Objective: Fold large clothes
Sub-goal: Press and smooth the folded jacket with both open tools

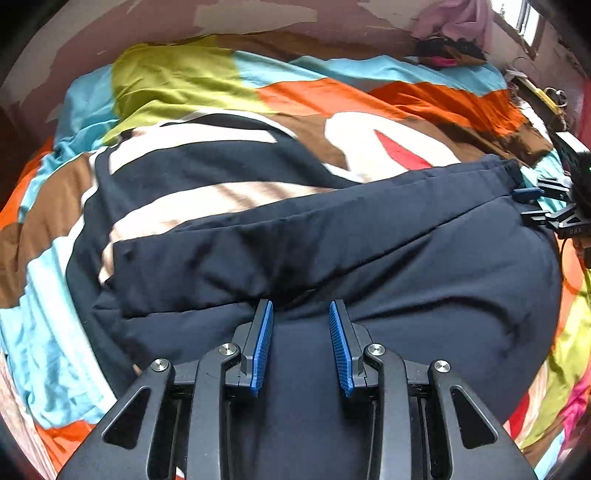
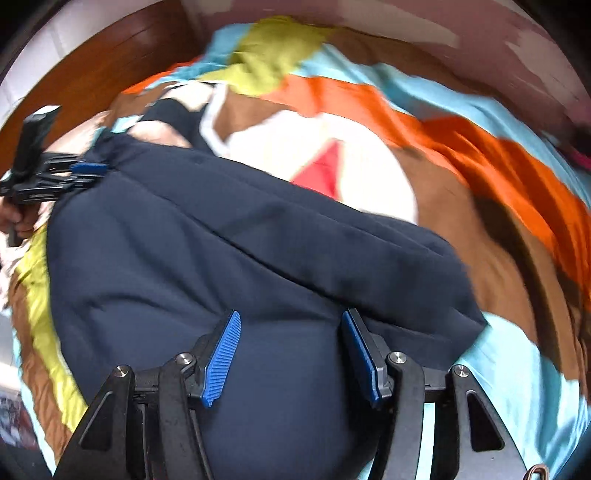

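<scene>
A dark navy garment (image 1: pixel 406 258) lies folded over itself on a colourful patchwork bedspread (image 1: pixel 332 96). In the left wrist view my left gripper (image 1: pixel 299 304) sits at the garment's near edge, with navy cloth filling the narrow gap between its blue pads (image 1: pixel 263 343) and creases running into them. My right gripper (image 1: pixel 528 203) shows at the garment's right corner. In the right wrist view, which is blurred, the right gripper (image 2: pixel 291 314) stands wide over the garment (image 2: pixel 184 258), with cloth bulging between its pads. The left gripper (image 2: pixel 90 173) pinches the far left corner, and a hand (image 2: pixel 14 218) holds it.
A navy and cream striped cloth (image 1: pixel 184 166) lies under the garment's left part. A pink cloth (image 1: pixel 454 18) is heaped by the window (image 1: pixel 517 14) at the back right. A peeling wall runs behind the bed, and a wooden headboard (image 2: pixel 110 48) stands at its far left.
</scene>
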A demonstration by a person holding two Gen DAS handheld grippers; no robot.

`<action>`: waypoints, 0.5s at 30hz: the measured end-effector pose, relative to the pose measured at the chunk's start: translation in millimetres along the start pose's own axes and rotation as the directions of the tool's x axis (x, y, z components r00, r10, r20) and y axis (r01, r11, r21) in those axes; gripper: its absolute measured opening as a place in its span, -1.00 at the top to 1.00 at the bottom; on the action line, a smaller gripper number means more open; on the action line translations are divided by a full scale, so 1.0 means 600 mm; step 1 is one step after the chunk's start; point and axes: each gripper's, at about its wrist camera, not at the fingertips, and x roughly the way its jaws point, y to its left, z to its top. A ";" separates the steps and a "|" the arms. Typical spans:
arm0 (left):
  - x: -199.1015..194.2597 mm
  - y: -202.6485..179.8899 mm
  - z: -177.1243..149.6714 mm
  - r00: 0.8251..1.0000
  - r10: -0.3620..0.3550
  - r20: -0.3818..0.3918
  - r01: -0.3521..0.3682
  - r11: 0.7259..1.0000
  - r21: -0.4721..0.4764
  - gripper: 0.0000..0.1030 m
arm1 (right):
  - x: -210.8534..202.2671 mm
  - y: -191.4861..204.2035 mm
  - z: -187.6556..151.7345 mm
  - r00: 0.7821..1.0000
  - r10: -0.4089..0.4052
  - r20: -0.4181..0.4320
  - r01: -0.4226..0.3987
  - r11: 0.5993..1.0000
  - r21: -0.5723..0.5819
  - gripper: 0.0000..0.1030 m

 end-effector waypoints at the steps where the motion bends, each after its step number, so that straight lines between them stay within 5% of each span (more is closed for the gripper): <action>1: -0.003 0.003 0.000 1.000 0.001 0.002 -0.001 1.000 -0.012 0.43 | -0.002 -0.009 -0.005 1.000 0.002 -0.001 -0.002 1.000 0.025 -0.04; 10: -0.078 0.033 -0.048 0.999 0.011 0.040 -0.007 0.994 -0.105 0.43 | -0.056 -0.033 -0.023 0.994 0.094 0.063 -0.105 0.973 0.207 -0.23; 15: -0.108 0.061 -0.098 0.999 0.023 0.027 -0.018 0.982 -0.189 0.42 | -0.074 -0.020 -0.052 0.994 0.090 0.058 -0.100 0.973 0.207 -0.25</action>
